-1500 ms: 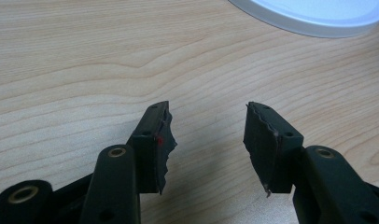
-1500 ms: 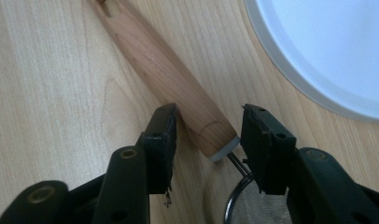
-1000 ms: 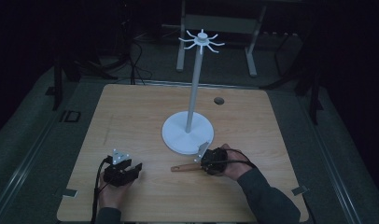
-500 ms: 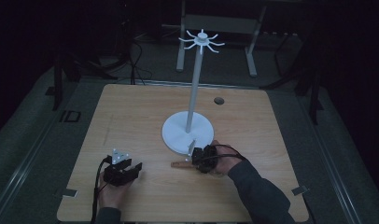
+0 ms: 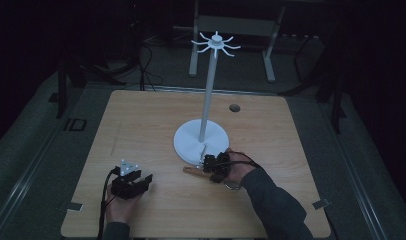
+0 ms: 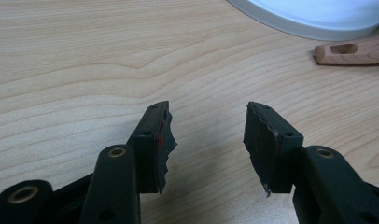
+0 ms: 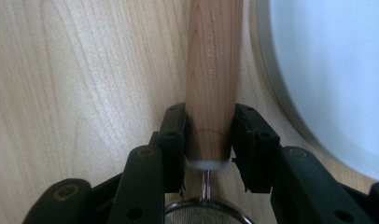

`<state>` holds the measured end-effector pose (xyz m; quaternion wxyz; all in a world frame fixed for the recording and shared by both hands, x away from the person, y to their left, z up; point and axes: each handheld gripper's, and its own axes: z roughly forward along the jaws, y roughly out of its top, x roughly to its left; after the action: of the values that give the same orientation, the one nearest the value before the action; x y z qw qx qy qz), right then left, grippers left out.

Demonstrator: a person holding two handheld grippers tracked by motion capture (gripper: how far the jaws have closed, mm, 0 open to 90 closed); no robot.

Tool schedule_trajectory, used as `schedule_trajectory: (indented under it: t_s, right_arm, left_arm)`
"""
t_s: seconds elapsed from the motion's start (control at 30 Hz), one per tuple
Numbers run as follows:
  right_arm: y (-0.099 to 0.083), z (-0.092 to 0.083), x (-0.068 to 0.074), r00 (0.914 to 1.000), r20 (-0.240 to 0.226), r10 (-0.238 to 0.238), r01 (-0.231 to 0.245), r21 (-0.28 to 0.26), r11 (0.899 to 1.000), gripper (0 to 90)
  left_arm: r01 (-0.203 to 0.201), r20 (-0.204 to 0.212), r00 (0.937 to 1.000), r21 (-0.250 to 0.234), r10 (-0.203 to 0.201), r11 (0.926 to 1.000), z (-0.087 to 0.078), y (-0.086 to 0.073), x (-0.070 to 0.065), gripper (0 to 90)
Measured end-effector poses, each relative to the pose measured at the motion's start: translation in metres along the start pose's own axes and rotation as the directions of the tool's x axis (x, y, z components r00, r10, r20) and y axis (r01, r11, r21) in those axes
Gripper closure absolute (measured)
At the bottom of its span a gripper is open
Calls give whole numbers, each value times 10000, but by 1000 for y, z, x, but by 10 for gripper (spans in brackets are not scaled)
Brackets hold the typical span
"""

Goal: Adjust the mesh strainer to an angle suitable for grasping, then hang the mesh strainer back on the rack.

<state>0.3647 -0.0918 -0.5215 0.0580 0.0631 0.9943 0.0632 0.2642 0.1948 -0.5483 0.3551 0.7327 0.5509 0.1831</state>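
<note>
**Right jaws clamped on a wooden handle, left jaws spread over bare wood**

The jaws first: from above, the right gripper sits just in front of the white stand's round base, its jaws pinched on a wooden handle that pokes out toward the left along the table. The right hand wraps the gripper from behind, and a small metal ring shows just below that hand. The left gripper rests near the table's front left, well apart from the handle, with the left hand behind it and its grey three-cornered plate on top. The stand's thin pole rises upright from the base to a crown of short spokes.

In the left gripper view, the left gripper has its two black jaws spread wide with nothing but wood grain between them. Up at the top right lies the free end of the wooden handle, with a slot through it, just beside the white base rim.

In the right gripper view, the right gripper has both pads pressed against the sides of the wooden handle, which runs straight away from the camera. The white base curves along just beside the handle. Below the grip a thin metal stem leads into a fine mesh strainer bowl at the bottom edge.
</note>
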Motion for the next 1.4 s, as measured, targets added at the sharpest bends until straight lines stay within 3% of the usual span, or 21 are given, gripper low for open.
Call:
schedule_trajectory:
  t_s: [0.2, 0.6, 0.67, 0.8, 1.0, 1.4]
  right_arm:
    - [2, 0, 1, 10000, -72, -43, 42, -184, 9998, 685]
    - [-6, -14, 7, 9991, 369, 225, -176, -1288, 9915, 687]
    - [-8, -19, 6, 9984, 431, 375, -295, -1729, 9845, 687]
    - [-9, -22, 8, 9977, 471, 496, -390, -2044, 9781, 687]
    - [-13, -30, 9, 9938, 570, 954, -758, -2799, 9570, 687]
    - [-24, -50, 4, 9731, 999, 2078, -1451, -4350, 8887, 689]
  left_arm:
    - [47, 33, 10000, 5, -47, 10000, 1, 0, 1, 513]
    - [27, 12, 10000, 35, -27, 10000, 2, 1, 0, 513]
    - [50, 0, 10000, 5, -50, 10000, 1, 1, 1, 514]
    - [71, -18, 10000, 13, -71, 10000, 1, 1, 0, 514]
    - [49, -23, 10000, 57, -49, 10000, 2, 1, 0, 514]
    - [57, -33, 10000, 53, -57, 10000, 2, 1, 0, 514]
